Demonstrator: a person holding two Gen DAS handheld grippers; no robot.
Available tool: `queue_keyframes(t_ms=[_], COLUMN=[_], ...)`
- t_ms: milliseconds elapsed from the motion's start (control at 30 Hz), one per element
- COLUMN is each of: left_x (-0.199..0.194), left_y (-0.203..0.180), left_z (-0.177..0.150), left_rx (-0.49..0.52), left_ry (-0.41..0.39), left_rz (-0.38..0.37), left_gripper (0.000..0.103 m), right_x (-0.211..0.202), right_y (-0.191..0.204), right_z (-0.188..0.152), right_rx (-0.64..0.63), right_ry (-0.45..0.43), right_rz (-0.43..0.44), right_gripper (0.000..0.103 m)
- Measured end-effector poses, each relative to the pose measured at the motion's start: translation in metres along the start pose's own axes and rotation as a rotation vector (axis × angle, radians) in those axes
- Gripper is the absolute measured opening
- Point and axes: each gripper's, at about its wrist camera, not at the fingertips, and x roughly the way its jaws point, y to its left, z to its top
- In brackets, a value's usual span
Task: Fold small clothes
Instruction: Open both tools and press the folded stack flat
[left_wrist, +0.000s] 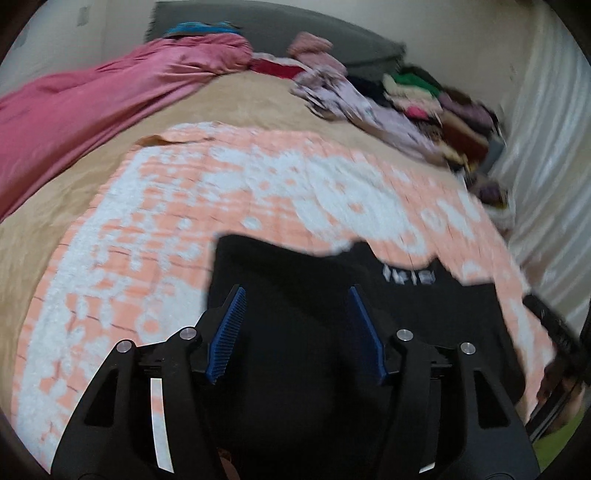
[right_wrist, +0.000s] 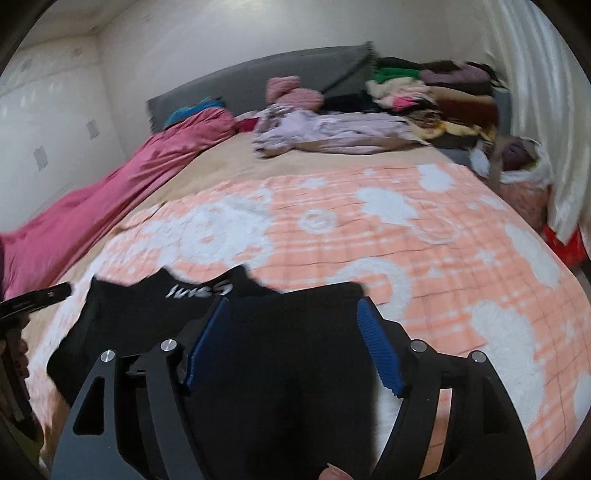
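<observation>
- Plainly, a black garment (left_wrist: 295, 332) lies flat on the peach-and-white quilt (left_wrist: 184, 206) that covers the near part of the bed (right_wrist: 229, 162).
- White lettering (right_wrist: 201, 288) sits near the garment's neckline; it is blurred and upside down, so it cannot be read with any certainty.
- The left gripper (left_wrist: 297, 295) hovers over the garment with its blue pads (left_wrist: 231, 332) spread apart; nothing is pinched between them.
- The right gripper (right_wrist: 295, 306) is likewise spread wide above the same black cloth, its pads (right_wrist: 380, 350) clear of the fabric.
- Each gripper shows at the edge of the other's view, beside the garment.
- A pink blanket (left_wrist: 92, 103) runs along the far left of the bed.
- A pile of mixed clothes (right_wrist: 436, 96) sits by the grey headboard (right_wrist: 280, 74), with a lilac garment (right_wrist: 325, 133) spread in front of it.
</observation>
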Motion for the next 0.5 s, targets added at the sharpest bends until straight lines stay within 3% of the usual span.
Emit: queue_keyframes(t_ms=[233, 333, 433, 500], left_x=[0.029, 0.053, 0.073, 0.081], left_y=[-0.046, -0.050, -0.039, -0.024], left_z=[-0.020, -0.017, -0.006, 0.001], left_rx=[0.202, 0.234, 0.228, 0.191], left_ry=[0.065, 0.112, 0.123, 0.122], left_rz=[0.018, 0.035, 0.121, 0.141], left_gripper=[0.064, 0.067, 0.068, 0.076], right_x=[0.030, 0.051, 0.064, 0.070], right_y=[0.050, 0.054, 0.045, 0.033], right_z=[-0.017, -0.025, -0.030, -0.032], right_rx=[-0.154, -0.183, -0.175, -0.153], right_ry=[0.105, 0.181, 0.216, 0.220], right_rz=[0.079, 0.045, -0.038, -0.072], right_gripper=[0.070, 0.070, 0.072, 0.081])
